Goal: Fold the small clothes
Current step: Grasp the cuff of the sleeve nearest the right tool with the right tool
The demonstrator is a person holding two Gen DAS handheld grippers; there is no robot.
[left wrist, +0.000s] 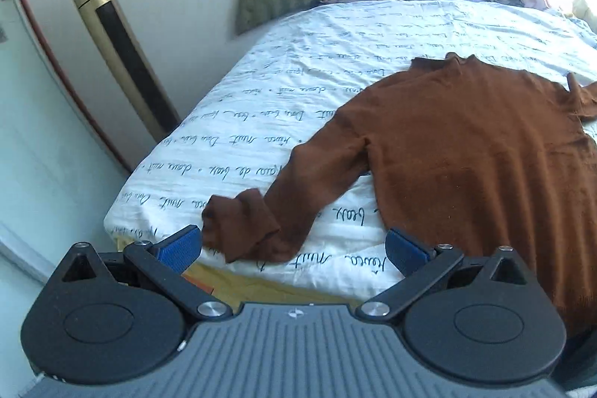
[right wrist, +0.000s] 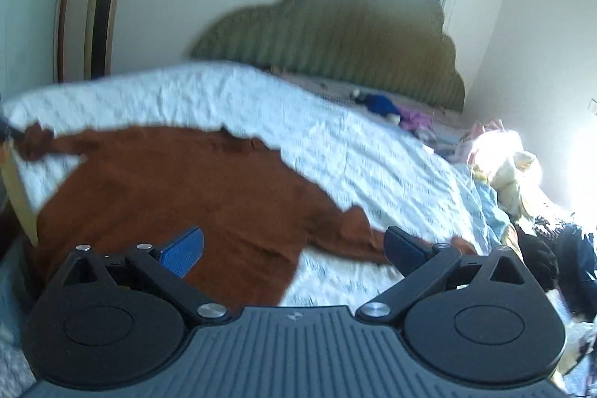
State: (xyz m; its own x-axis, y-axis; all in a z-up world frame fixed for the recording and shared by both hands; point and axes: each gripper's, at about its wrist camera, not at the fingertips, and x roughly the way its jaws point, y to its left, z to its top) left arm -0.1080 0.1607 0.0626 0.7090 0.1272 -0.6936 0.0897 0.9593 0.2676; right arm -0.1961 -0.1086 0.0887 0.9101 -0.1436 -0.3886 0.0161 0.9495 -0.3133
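While the brown sweater (left wrist: 466,144) is lying flat on the bed (left wrist: 261,99), the left tongs (left wrist: 294,247) are hovering spread by its bunched cuff (left wrist: 242,226); the right tongs (right wrist: 294,248) are waiting spread, likely needing the other sleeve (right wrist: 358,230).

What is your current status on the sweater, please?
Left gripper and right gripper open, empty. Brown sweater flat on bed, unfolded, left cuff bunched. Nothing in the way.

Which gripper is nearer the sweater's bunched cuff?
Left. The left gripper hangs open right at the bunched cuff; the right gripper hovers open near the sweater's other sleeve.
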